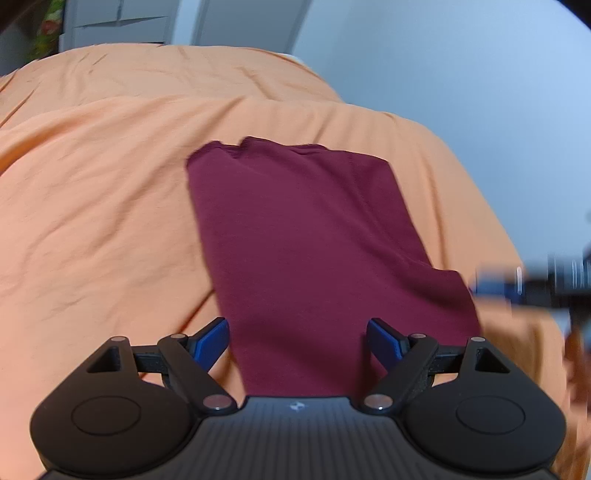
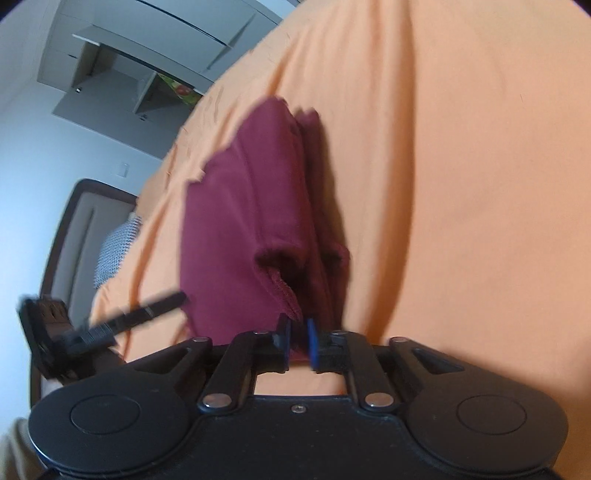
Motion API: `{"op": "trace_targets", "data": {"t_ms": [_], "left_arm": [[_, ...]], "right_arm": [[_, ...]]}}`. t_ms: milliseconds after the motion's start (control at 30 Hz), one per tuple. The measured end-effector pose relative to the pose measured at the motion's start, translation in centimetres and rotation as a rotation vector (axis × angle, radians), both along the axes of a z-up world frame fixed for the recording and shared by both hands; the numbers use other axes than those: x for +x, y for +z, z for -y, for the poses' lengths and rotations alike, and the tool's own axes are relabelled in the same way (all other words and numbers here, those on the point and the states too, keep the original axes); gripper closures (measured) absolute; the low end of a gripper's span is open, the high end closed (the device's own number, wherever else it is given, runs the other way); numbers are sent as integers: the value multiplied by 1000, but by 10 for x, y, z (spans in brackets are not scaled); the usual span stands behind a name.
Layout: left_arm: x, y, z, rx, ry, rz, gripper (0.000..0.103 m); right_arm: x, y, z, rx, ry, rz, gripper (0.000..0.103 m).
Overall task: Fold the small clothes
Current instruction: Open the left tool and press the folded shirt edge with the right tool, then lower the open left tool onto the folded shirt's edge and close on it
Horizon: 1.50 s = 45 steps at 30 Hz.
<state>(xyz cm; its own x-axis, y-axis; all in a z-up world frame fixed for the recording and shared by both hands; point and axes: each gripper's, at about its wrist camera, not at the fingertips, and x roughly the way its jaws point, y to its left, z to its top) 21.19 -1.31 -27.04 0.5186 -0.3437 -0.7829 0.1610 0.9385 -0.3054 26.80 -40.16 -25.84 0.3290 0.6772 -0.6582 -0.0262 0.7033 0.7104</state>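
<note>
Left wrist view first: the left gripper [image 1: 297,341] hangs over a dark red garment [image 1: 306,236] with its jaws spread wide, nothing pinched. The blue pads [image 1: 208,341] sit either side of the cloth's near end, one off its left edge over the sheet, the other over the fabric. The garment is lying mostly flat as a long folded strip on an orange bedsheet [image 1: 92,192], running away from the camera, far end a bit bunched at the top. Over on the right edge there's a blurry bit of the right gripper [image 1: 532,284] at the garment's near right corner. Grey cupboard doors [image 1: 118,26] and a pale wall are behind the bed.

Right wrist view: the right gripper [image 2: 298,341] has its jaws nearly together with just a narrow gap. A bit of the garment's [image 2: 236,221] hem sits between the blue pads, but it's too blurry to tell if they're actually squeezing it. The cloth there looks lifted and doubled over, hem openings facing the camera. The left gripper [image 2: 107,321] shows at the left, blurred, by the garment's edge. A headboard [image 2: 70,236] and a patterned pillow [image 2: 114,247] are further back.
</note>
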Motion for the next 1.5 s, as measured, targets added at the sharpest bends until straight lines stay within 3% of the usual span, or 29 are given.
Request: {"op": "trace_targets", "data": {"t_ms": [67,167,400,467,500,533,633,733,833,967,1133,1300,1433,1500], "left_arm": [[1,-2,2,3,-1,-6,18],[3,-4,3,-20,30,-16,18],[6,-11,-6,-35,65,-39,18],[6,-13,-8,-39,73,-45,18],[6,-13,-9,-40,75,-46,18],[6,-14,-10,-41,78,-46,18],[7,-16,-11,-38,82,-55,18],[7,-18,-13,-35,88,-62,18],[7,-17,-14,-38,91,-60,18],[6,-14,-14,-49,90,-50,18],[7,-14,-9,-49,84,-56,18],[4,-28,-6,-19,90,-96,18],[-7,-24,-8,-10,100,-67,17],[-11,-21,-5,0,72,-62,17]], "right_arm": [[14,19,2,-3,-41,87,71],[58,27,-5,-38,-61,153,70],[155,0,-45,-124,3,118,71],[164,-7,-49,-132,12,86,82],[157,-9,-45,-118,18,86,94],[159,-8,-45,-109,17,95,96],[155,-3,-45,-99,-10,134,98],[155,-8,-45,-166,-36,140,98],[152,-15,-54,-233,-12,127,88],[126,13,-51,-177,-18,210,82],[67,38,-51,-111,115,287,78],[13,18,-39,-137,202,224,78],[-20,2,-33,-256,243,169,81],[-29,6,-26,-217,220,165,80]]}}
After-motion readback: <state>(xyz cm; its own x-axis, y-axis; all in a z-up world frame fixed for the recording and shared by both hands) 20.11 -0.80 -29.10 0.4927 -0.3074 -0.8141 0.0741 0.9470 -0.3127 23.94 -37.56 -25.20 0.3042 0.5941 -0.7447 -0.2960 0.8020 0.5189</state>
